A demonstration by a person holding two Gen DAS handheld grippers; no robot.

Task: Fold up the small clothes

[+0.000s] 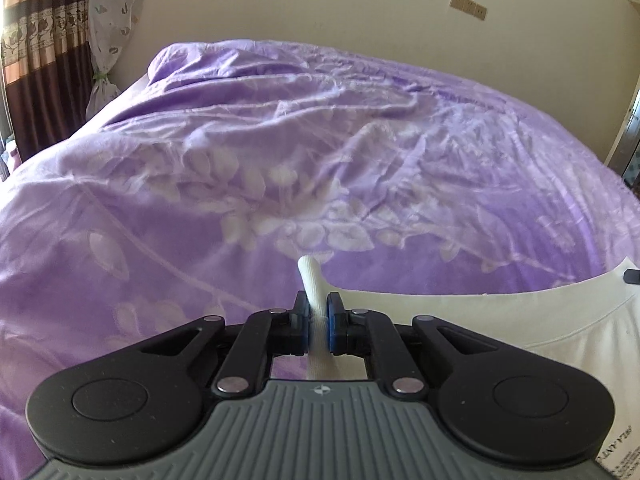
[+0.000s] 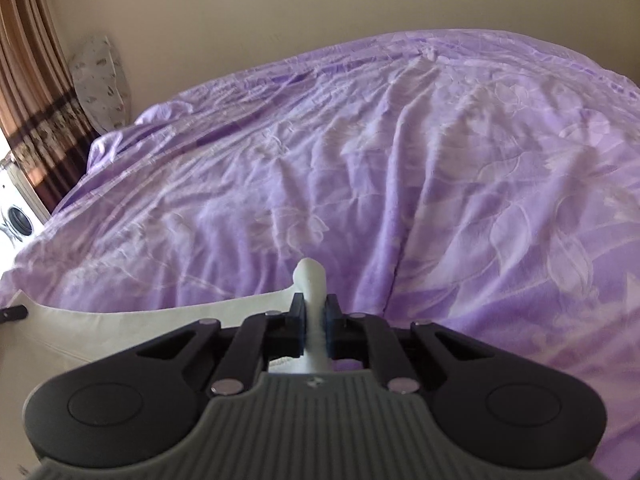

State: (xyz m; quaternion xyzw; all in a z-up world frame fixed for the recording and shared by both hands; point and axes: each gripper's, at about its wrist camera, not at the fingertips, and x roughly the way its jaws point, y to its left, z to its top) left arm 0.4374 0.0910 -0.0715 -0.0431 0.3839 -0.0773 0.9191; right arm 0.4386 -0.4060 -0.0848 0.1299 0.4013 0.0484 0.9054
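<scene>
A small white garment [image 1: 500,320] is held up over a purple floral bedspread [image 1: 280,160]. My left gripper [image 1: 318,312] is shut on one bunched corner of it, and the cloth stretches away to the right with a printed label at the bottom right. My right gripper [image 2: 313,316] is shut on the other bunched corner of the white garment [image 2: 140,328], which stretches away to the left. The far tip of each gripper shows at the opposite frame edge. The lower part of the garment is hidden below the grippers.
The purple bedspread [image 2: 400,160] fills both views and is wrinkled. A striped brown curtain [image 1: 36,60] and a tied floral curtain [image 1: 108,32] hang at the left. A cream wall with a socket plate [image 1: 468,6] runs behind the bed. A washing machine [image 2: 16,216] stands at the left.
</scene>
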